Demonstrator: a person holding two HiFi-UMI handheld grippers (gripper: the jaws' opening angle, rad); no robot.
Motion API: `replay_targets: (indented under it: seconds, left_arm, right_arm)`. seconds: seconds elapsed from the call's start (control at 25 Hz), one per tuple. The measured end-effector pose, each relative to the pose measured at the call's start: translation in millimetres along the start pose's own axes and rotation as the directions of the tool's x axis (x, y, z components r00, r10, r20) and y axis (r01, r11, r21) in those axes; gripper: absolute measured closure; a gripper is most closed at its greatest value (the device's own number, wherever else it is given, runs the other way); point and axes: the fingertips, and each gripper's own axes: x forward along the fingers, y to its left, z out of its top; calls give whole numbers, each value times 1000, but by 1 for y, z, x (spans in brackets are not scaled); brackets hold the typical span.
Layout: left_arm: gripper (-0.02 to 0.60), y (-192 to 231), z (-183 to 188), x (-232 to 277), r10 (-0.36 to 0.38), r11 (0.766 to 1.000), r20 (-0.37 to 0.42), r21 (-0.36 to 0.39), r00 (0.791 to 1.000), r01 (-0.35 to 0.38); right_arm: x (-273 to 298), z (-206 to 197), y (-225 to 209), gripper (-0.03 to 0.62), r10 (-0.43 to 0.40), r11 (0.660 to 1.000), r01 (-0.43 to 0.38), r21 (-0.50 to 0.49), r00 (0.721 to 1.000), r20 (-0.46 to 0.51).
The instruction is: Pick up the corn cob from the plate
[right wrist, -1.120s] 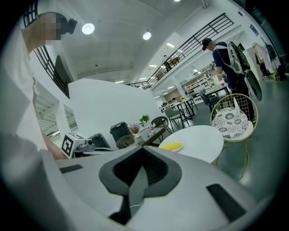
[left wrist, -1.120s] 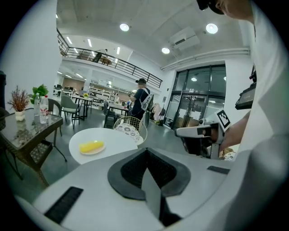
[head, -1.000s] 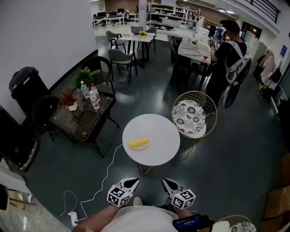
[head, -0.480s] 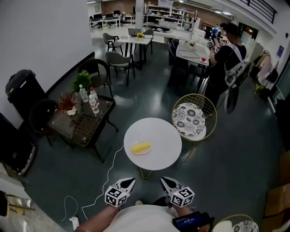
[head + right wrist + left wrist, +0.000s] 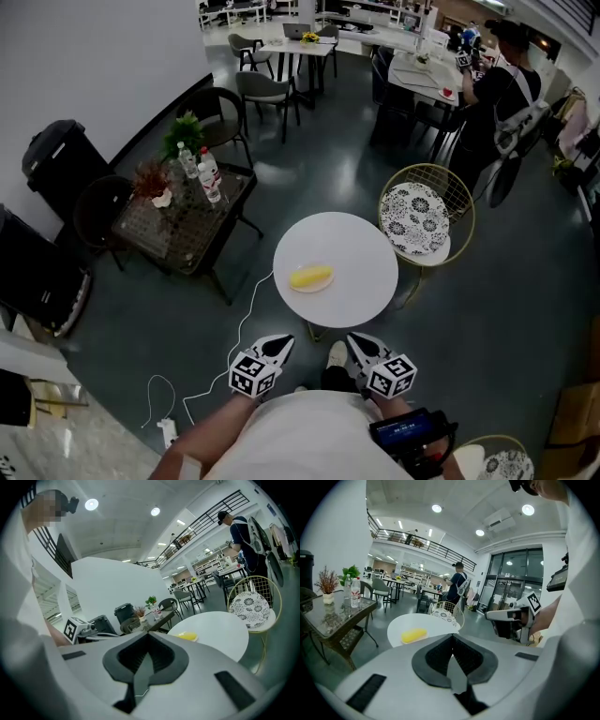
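Observation:
A yellow corn cob [image 5: 310, 277] lies on a small pale plate [image 5: 293, 285] on a round white table [image 5: 361, 253]. Both grippers are held low in front of the person, just short of the table's near edge. My left gripper [image 5: 282, 342] is shut with nothing between its jaws, and so is my right gripper [image 5: 353, 339]. In the left gripper view the corn cob [image 5: 414, 635] sits ahead and to the left of the shut jaw tips [image 5: 452, 638]. The right gripper view has the corn cob [image 5: 187, 636] ahead and to the right of its tips [image 5: 149, 638].
A glass-topped side table [image 5: 164, 239] with bottles and plants stands to the left. A gold wire chair [image 5: 459, 202] with a patterned cushion is right of the round table. A white cable [image 5: 239, 342] runs across the floor. A person [image 5: 506, 89] stands far back.
Both grippers have moved forward together toward the round table, which now lies closer to their tips. Their jaws have stayed shut.

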Motion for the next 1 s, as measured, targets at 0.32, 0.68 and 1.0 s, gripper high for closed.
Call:
replay_targets:
  seconds: [0.32,0.68,1.0]
  left_arm:
    - [574,30,14,39,42,999,-23,-2,999,-42]
    - [574,50,23,89,25,999,-115,30,993,-22]
    - [574,59,21,146,8,991,-218,129,976,21]
  right_arm:
    - [31,25,-39,586,41,999,-41,-22,999,-19]
    - [52,36,-87,586,44,999,-44,17,998,-55]
    - [53,30,-130,586,19,999,-16,50,997,-74]
